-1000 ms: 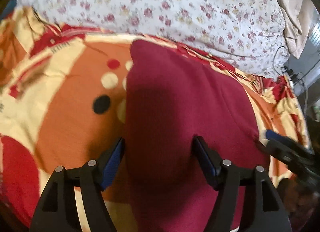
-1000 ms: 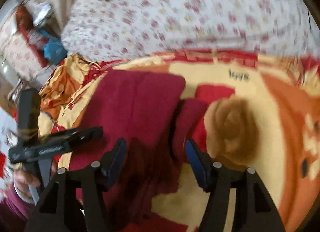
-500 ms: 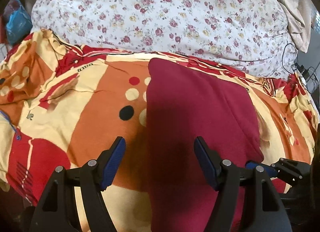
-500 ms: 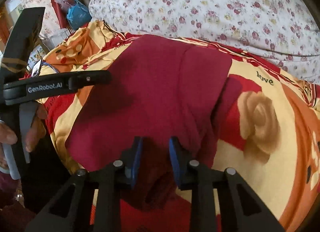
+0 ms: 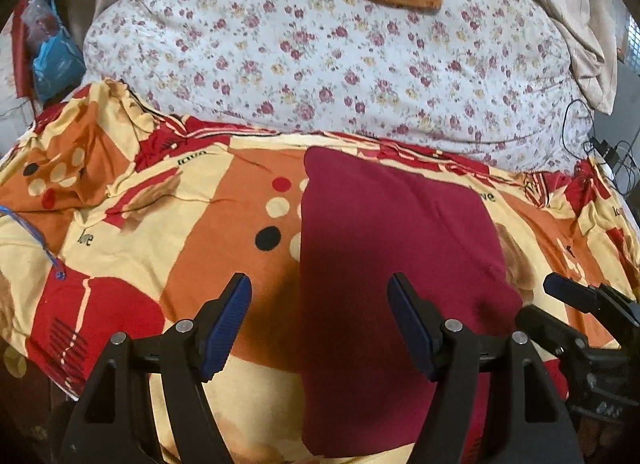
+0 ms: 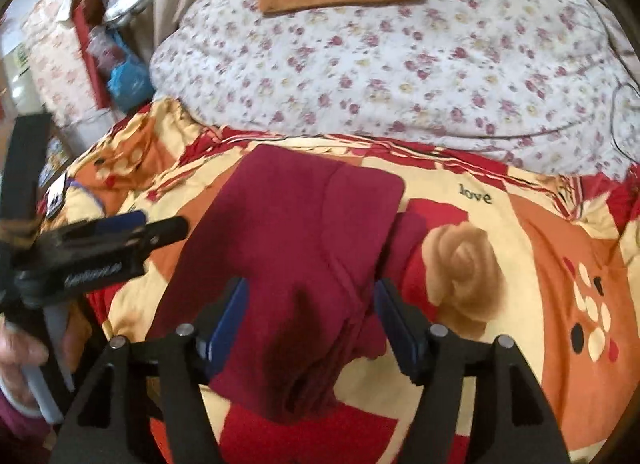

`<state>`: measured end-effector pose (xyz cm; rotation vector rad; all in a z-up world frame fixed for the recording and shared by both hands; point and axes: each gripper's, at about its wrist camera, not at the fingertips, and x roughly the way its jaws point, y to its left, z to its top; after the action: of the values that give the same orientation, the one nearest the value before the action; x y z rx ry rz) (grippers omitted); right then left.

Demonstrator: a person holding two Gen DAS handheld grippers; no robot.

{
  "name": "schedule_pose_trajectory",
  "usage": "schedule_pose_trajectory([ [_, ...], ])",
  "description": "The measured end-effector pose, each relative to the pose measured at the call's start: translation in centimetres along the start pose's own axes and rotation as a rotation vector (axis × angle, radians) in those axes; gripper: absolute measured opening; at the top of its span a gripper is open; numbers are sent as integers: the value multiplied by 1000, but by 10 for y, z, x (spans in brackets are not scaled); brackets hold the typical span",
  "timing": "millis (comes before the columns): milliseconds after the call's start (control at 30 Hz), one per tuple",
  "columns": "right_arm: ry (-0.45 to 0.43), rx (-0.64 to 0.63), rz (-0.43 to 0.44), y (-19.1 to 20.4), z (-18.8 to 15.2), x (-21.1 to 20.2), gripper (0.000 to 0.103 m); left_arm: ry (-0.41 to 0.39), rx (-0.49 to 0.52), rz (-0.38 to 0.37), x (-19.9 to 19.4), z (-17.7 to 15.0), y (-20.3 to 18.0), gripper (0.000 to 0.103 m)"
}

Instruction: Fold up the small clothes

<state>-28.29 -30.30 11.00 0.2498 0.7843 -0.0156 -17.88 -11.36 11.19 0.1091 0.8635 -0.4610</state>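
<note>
Maroon garment (image 6: 304, 248) lies apparently untouched between opening right claw (image 6: 312, 316); left claw (image 5: 320, 316) spread.

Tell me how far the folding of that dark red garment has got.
Done: the dark red garment lies folded into a long panel on the patterned bedsheet. In hand: nothing is gripped. The right claw is opening over the garment's bunched near end, pads not pressing; the left claw hangs open above its left edge. Left: that rumpled near end looks unfinished, so probably another fold.
</note>
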Motion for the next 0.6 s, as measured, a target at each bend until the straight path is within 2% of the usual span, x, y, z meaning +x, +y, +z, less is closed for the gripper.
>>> schedule_pose_trajectory([
  [233, -16, 58, -37, 2, 9, 5, 77, -35, 0, 20, -12, 0, 1, 61],
  [600, -4, 76, -59, 4, 8, 12, 80, -42, 14, 33, -14, -4, -2, 61],
])
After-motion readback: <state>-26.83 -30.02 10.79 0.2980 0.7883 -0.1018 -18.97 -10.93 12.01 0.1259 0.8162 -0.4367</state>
